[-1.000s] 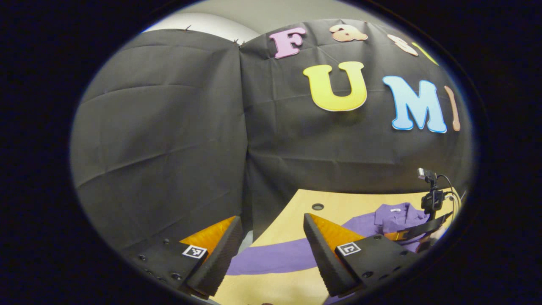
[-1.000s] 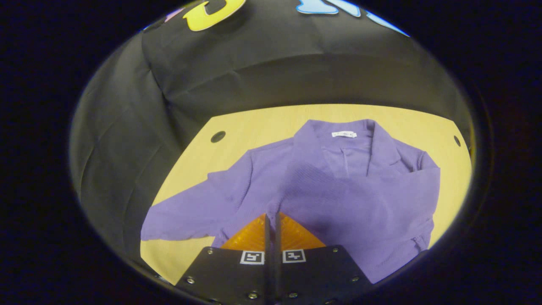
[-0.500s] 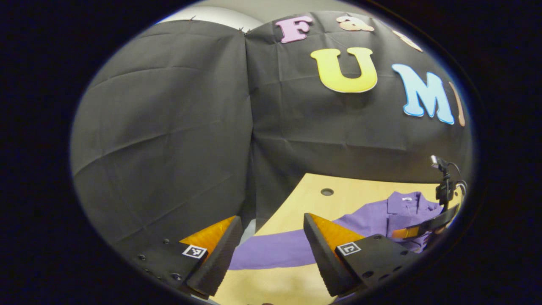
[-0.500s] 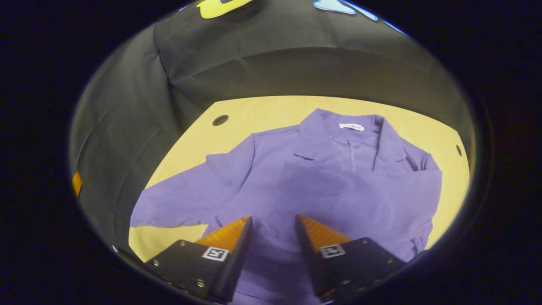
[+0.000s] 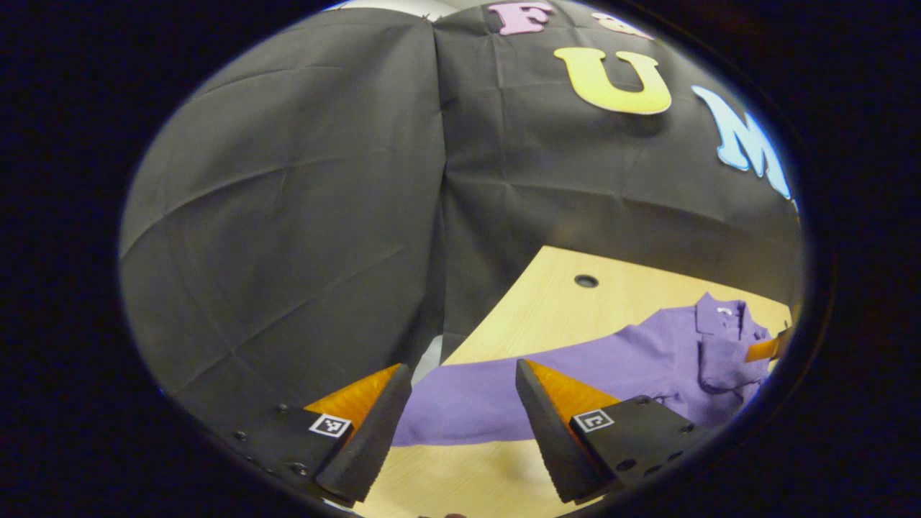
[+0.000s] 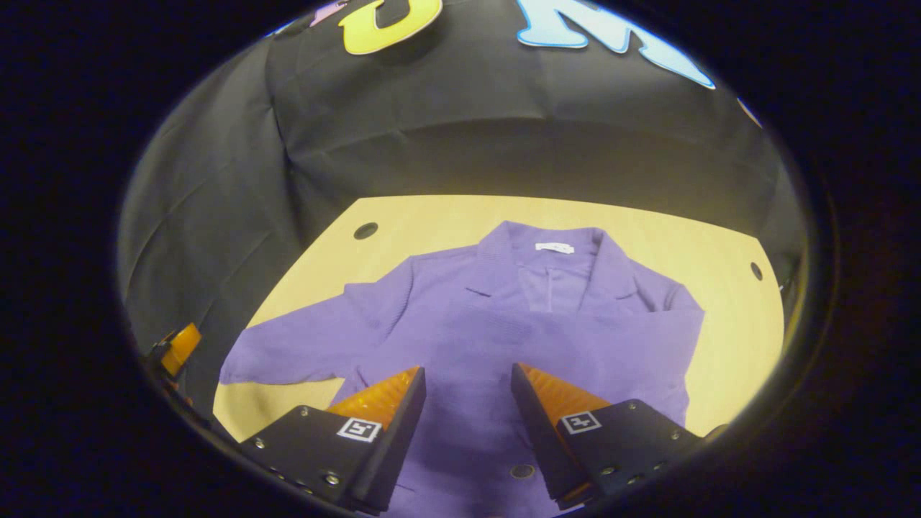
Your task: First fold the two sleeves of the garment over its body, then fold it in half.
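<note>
**Spotter:** Progress first: one sleeve [image 6: 597, 338] already lies folded across the body of the purple garment [image 6: 504, 302]; the other sleeve [image 5: 489, 399] is stretched out flat toward the table's side edge; the fold in half is not yet begun.

**Operator:** And my grippers?

**Spotter:** Your right gripper [image 6: 468, 378] hovers over the lower body of the garment, jaws spread, nothing between them; your left gripper [image 5: 460, 378] hangs above the cuff end of the outstretched sleeve, jaws also spread and empty; I judge you are placed to take that cuff next.

**Operator:** Room to work?

**Spotter:** The garment lies on the wooden table [image 6: 446, 216], collar toward the booth wall [image 6: 432, 129]; bare wood shows between collar and wall and along the side of the folded sleeve; in the left gripper view the cuff sits near the table's edge, with the wall cloth just past it, so you have little room outward there; carry the sleeve inward, over the body, where the way looks open.
</note>
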`<state>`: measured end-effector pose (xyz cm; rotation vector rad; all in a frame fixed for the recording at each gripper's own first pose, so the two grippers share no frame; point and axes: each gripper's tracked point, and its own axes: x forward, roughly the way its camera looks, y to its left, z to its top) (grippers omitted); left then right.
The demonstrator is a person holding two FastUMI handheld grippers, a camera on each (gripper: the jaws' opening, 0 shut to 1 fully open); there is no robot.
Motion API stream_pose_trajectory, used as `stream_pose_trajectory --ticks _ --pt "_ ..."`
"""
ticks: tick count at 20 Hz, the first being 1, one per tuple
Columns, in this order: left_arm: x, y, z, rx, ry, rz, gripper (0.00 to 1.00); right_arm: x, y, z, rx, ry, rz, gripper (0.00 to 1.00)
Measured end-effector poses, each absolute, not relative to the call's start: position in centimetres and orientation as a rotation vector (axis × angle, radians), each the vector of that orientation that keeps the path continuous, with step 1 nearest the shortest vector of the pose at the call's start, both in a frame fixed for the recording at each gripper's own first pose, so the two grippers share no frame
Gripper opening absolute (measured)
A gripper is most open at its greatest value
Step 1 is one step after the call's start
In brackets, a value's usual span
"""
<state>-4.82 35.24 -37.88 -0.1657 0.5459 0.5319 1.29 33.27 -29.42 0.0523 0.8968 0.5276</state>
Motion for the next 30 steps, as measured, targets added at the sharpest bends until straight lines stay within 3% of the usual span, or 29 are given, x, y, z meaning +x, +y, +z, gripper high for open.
stream_pose_trajectory --ticks 14,21,23,26,28,29,30 --pt "-6.6 36.0 -50.2 -0.249 0.804 0.562 0.98 -1.0 25.7 -29.5 0.072 0.945 0.396 0.75" --pt "-6.3 35.4 -49.9 -0.290 0.757 0.581 0.97 -0.7 24.8 -29.5 0.069 0.946 0.380 0.75" --pt "-5.7 34.6 -49.7 -0.269 0.762 0.560 0.89 -0.7 24.6 -29.5 0.067 0.943 0.379 0.75" --pt "-4.5 33.2 -50.1 -0.251 0.749 0.570 0.33 -0.7 24.3 -29.4 0.062 0.941 0.382 0.75" --pt "-4.3 33.5 -49.6 -0.283 0.718 0.584 0.27 -0.8 24.0 -29.3 0.056 0.936 0.383 0.75" --pt "-4.6 33.3 -49.3 -0.290 0.723 0.581 0.09 -0.8 23.9 -29.2 0.051 0.934 0.387 0.75" --pt "-4.5 33.3 -49.4 -0.276 0.735 0.573 0.09 -0.9 23.6 -29.2 0.046 0.931 0.386 0.75"
